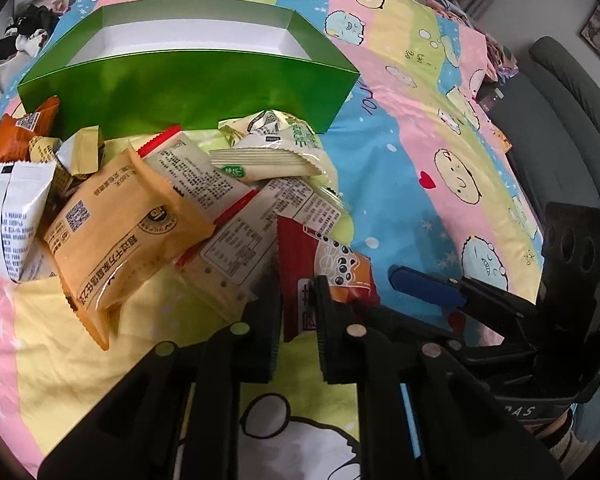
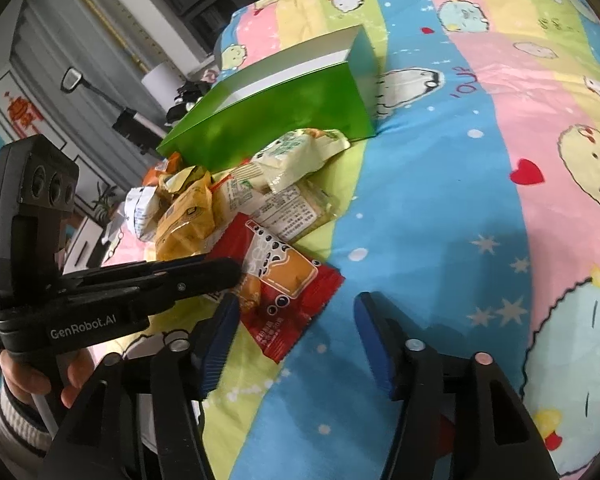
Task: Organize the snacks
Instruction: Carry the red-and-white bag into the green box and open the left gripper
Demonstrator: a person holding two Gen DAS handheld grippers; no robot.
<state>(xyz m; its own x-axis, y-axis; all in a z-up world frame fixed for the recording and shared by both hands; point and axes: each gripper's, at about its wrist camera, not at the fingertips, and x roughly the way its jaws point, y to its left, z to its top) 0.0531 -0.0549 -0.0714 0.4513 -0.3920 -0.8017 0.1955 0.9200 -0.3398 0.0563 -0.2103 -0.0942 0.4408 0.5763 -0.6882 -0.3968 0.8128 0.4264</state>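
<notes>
L gripper (image 1: pixel 298 312) fingers pinched on red pack (image 1: pixel 320 264) edge; R gripper (image 2: pixel 296 340) half open, empty. Lift clear of pile w/o snagging, drop into green box (image 1: pixel 188 92).

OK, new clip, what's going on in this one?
A person with a claw in each hand is sorting snack packets heaped on a cartoon-print bedsheet. The left claw has shut on the edge of a red bubble-tea packet at the near end of the pile. The right claw hangs open beside that packet, gripping nothing. A green box stands open behind the pile, and no snacks are visible inside it.
</notes>
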